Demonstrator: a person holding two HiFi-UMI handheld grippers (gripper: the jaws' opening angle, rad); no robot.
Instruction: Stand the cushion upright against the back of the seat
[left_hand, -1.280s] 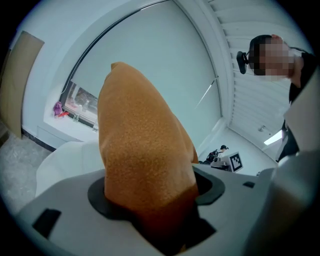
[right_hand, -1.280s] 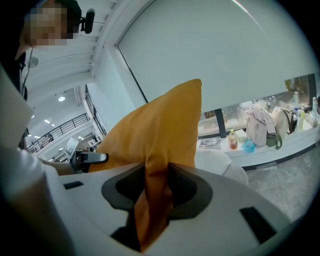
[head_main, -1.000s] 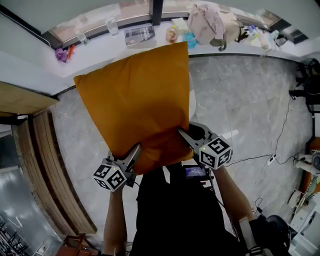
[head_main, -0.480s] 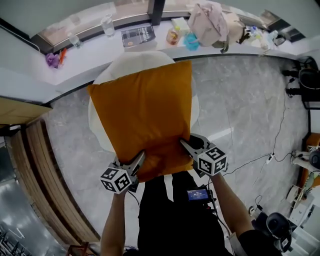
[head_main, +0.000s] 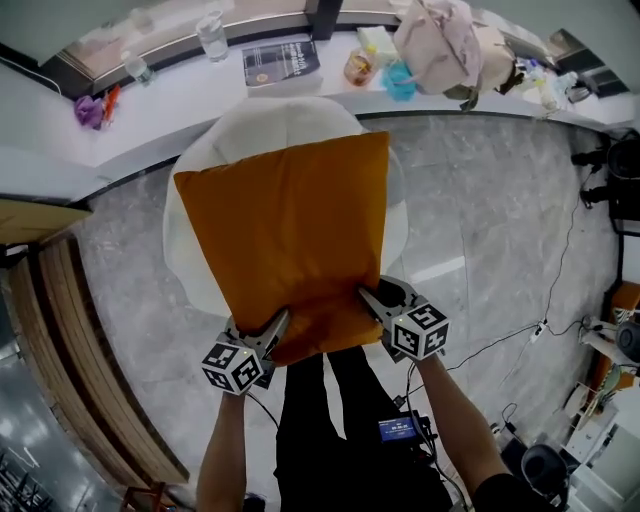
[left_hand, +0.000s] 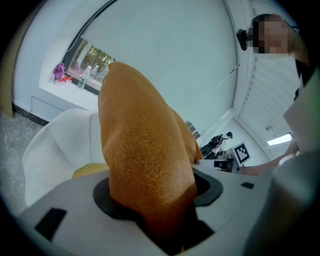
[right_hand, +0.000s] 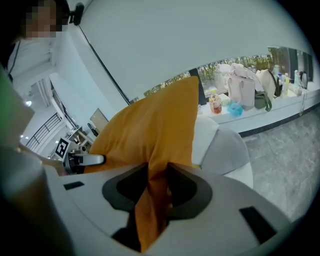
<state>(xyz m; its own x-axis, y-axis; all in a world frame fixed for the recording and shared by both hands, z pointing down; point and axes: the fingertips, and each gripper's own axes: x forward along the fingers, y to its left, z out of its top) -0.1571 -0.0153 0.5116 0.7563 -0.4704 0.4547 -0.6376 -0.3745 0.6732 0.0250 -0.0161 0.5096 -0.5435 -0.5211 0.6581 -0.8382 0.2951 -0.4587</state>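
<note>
Orange cushion (head_main: 290, 250) at frame centre, over the white seat (head_main: 188, 262). We find left gripper (head_main: 278, 322), jaws just closing tighter, and right gripper (head_main: 368, 296) both clamped on its lower edge.

Two claws hold an orange cushion over a white chair

The left claw (head_main: 276, 324) and right claw (head_main: 371, 298) grip the near edge of the cushion (head_main: 290, 230), one at each corner; the left claw's jaws have just been closing tighter with the cushion's corner between them. The cushion spreads away from both claws and covers most of the chair (head_main: 190, 250), whose pale rim shows on either side and beyond. Well beyond the claws runs a white ledge (head_main: 180, 92) with a bottle (head_main: 211, 35), a book (head_main: 280, 63) and a pink bag (head_main: 440, 45)
</note>
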